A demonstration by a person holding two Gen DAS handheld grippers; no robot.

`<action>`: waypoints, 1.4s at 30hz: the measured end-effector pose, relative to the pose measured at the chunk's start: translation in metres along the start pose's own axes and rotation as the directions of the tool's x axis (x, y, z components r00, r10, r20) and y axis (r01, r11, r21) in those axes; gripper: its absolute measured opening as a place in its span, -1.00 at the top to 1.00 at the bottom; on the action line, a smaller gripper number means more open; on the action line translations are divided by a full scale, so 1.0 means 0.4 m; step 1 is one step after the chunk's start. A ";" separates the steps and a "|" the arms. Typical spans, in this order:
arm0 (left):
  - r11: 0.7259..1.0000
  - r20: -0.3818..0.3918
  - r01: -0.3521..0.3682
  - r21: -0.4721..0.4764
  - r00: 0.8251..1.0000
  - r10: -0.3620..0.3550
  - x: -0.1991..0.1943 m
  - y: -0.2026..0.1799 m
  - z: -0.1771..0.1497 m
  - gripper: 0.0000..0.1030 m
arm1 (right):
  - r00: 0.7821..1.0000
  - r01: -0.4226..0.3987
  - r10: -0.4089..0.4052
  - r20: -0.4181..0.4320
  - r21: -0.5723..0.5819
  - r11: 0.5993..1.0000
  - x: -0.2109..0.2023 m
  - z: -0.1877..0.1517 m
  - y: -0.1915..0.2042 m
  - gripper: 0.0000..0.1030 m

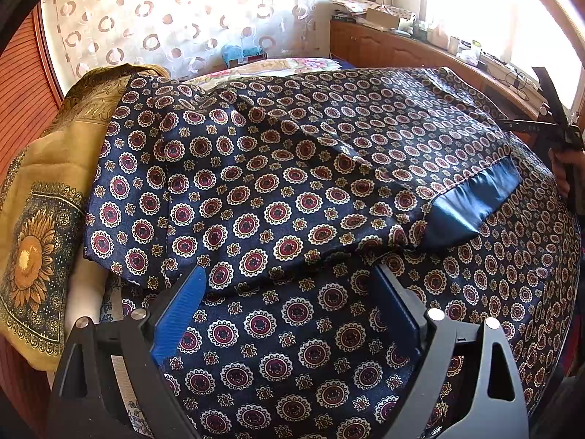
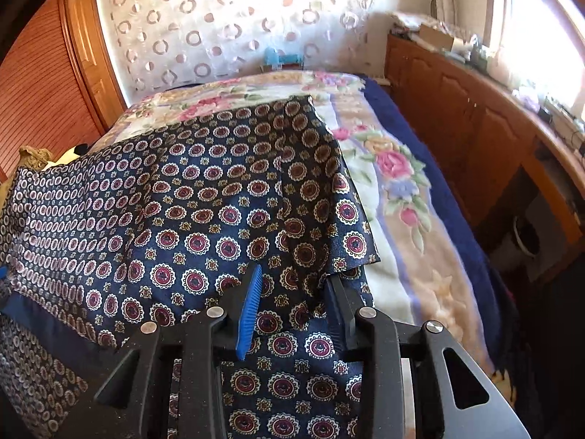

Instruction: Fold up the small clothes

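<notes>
My right gripper (image 2: 296,292), jaws half-closed about a fold of the patterned garment (image 2: 204,219); left gripper (image 1: 289,292) wide, empty. Slippery satin may escape, collapsing the fold.

My left gripper (image 1: 289,274) tilts downward over the patterned garment (image 1: 278,183), its blue fingers (image 1: 179,314) spread wide, with only flat cloth between them. My right gripper (image 2: 296,285), pitched downward at the garment's right edge, has its jaws half drawn in around a fold; whether they pinch it is unclear.
</notes>
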State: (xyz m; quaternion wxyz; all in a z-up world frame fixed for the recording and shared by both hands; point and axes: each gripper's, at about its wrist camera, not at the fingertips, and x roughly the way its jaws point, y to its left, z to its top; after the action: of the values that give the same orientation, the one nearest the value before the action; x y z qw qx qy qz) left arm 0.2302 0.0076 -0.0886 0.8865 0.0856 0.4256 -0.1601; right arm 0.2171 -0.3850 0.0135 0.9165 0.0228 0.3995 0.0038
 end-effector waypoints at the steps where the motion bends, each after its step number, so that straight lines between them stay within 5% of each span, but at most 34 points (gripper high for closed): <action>1: 1.000 0.000 0.001 0.000 1.000 -0.001 0.001 0.001 0.001 -0.77 | 1.000 0.006 -0.006 0.006 -0.005 1.000 0.004 -0.003 0.008 0.33; 8: 0.999 -0.017 -0.023 -0.023 1.000 0.023 -0.013 0.008 -0.007 -0.77 | 0.999 0.012 -0.011 0.030 -0.014 1.000 -0.002 -0.015 0.015 0.33; 11: 0.994 0.033 -0.070 -0.082 0.997 0.073 -0.050 0.035 -0.012 -0.77 | 0.999 0.023 -0.023 0.029 -0.024 0.999 -0.003 -0.016 0.017 0.33; 18: 0.987 0.120 -0.048 -0.154 0.991 0.066 -0.148 0.111 -0.006 -0.75 | 0.999 0.023 -0.023 0.030 -0.024 0.999 -0.005 -0.017 0.019 0.33; 21: 0.983 0.123 -0.058 -0.177 0.989 0.081 -0.161 0.141 -0.005 -0.50 | 0.999 0.022 -0.021 0.030 -0.023 0.999 -0.007 -0.018 0.018 0.33; 25: 0.979 0.085 -0.070 -0.189 0.993 0.087 -0.130 0.166 -0.001 0.12 | 0.999 0.022 -0.021 0.031 -0.024 0.999 -0.006 -0.018 0.017 0.33; 27: 0.978 0.059 -0.096 -0.183 0.992 0.108 -0.102 0.170 0.005 0.23 | 0.999 0.022 -0.021 0.031 -0.024 0.999 -0.006 -0.018 0.017 0.33; 34: 0.956 0.033 -0.228 -0.183 0.971 0.238 -0.074 0.173 0.006 0.24 | 0.999 0.023 -0.022 0.031 -0.025 0.999 -0.006 -0.018 0.018 0.33; 42: 0.954 0.027 -0.205 -0.220 0.976 0.216 -0.072 0.192 -0.029 0.23 | 0.999 0.023 -0.022 0.031 -0.026 0.999 -0.006 -0.018 0.017 0.33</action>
State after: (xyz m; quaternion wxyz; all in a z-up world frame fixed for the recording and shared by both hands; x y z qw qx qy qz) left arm 0.2324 0.0887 -0.0722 0.9130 0.0296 0.4064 -0.0198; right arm 0.2102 -0.3780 0.0104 0.9227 0.0063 0.3855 -0.0016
